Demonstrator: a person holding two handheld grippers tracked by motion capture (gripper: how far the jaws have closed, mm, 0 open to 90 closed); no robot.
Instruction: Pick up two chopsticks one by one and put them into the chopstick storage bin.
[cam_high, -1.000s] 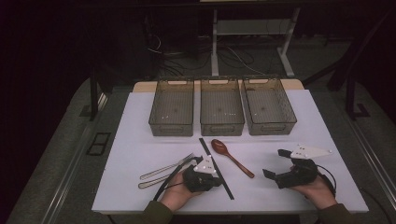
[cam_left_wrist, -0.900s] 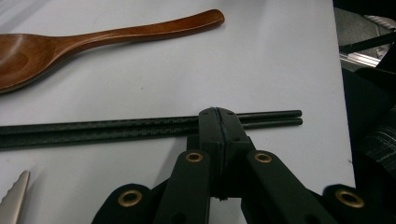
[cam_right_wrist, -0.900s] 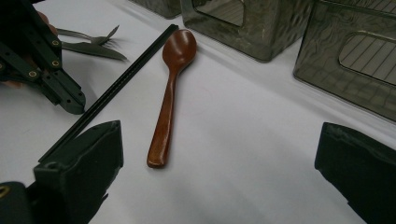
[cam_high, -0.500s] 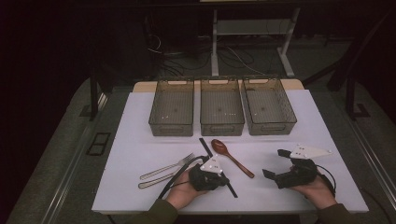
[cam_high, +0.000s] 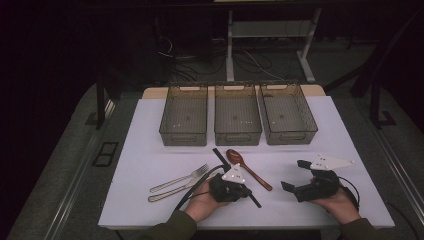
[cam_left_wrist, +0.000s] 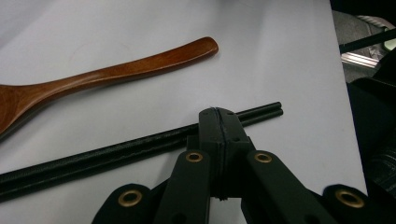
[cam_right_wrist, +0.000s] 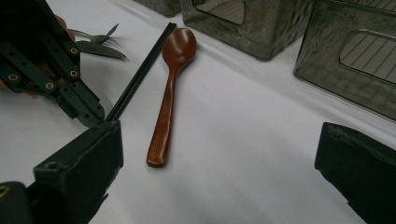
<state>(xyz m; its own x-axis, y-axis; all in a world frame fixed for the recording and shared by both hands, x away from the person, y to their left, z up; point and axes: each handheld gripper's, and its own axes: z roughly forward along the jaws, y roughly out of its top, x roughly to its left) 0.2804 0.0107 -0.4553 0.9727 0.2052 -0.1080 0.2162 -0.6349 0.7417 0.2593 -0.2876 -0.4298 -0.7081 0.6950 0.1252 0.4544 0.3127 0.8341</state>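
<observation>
A pair of black chopsticks (cam_high: 219, 156) (cam_left_wrist: 93, 156) (cam_right_wrist: 140, 74) lies on the white table (cam_high: 145, 150), running from the bins toward the front edge. My left gripper (cam_high: 246, 192) (cam_left_wrist: 218, 122) is shut, its tips resting against the chopsticks close to their near end; nothing shows between the pads. A brown wooden spoon (cam_high: 247, 169) (cam_left_wrist: 102, 74) (cam_right_wrist: 168, 102) lies just right of the chopsticks. My right gripper (cam_high: 295, 175) (cam_right_wrist: 215, 172) stands open at the front right, facing the spoon, with nothing between its jaws.
Three empty clear bins stand in a row at the back: left (cam_high: 184, 115), middle (cam_high: 237, 115) (cam_right_wrist: 224, 18), right (cam_high: 288, 114) (cam_right_wrist: 355, 51). Two metal forks (cam_high: 180, 180) (cam_right_wrist: 95, 39) lie left of my left hand.
My left hand has slid a little to the right along the table, onto the chopsticks' near part. The right hand has stayed where it was.
</observation>
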